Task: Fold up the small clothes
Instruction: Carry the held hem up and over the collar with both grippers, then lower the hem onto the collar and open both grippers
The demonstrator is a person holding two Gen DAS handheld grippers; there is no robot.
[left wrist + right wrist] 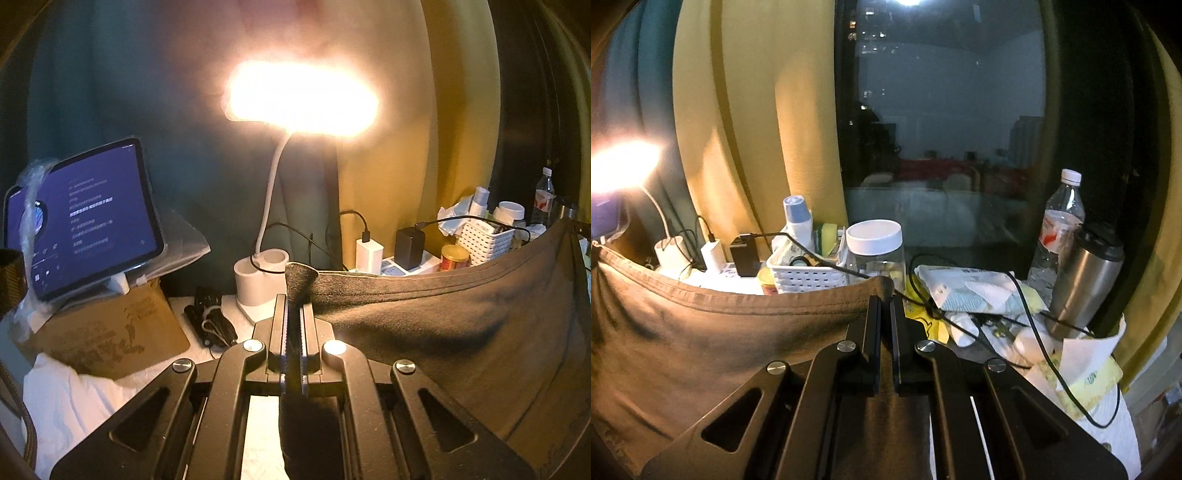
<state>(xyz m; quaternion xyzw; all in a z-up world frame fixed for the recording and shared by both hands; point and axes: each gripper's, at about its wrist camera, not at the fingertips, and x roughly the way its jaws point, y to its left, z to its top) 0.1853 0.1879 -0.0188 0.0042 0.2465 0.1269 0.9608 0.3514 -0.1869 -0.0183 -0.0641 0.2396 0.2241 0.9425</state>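
Night scene. Lit desk lamp (301, 98) on a white gooseneck glares warm over the surface (74, 402), which is covered in white. Teal curtain (110, 92) behind at left, yellow curtain (753, 122) beside it. Dark window (945, 110) at right reflects the room and distant lights.

The left gripper (294, 301) points slightly downward, its jaws clamped tight with only a thin slit between them. The right gripper (885, 301) matches that tilt, jaws likewise pressed together.
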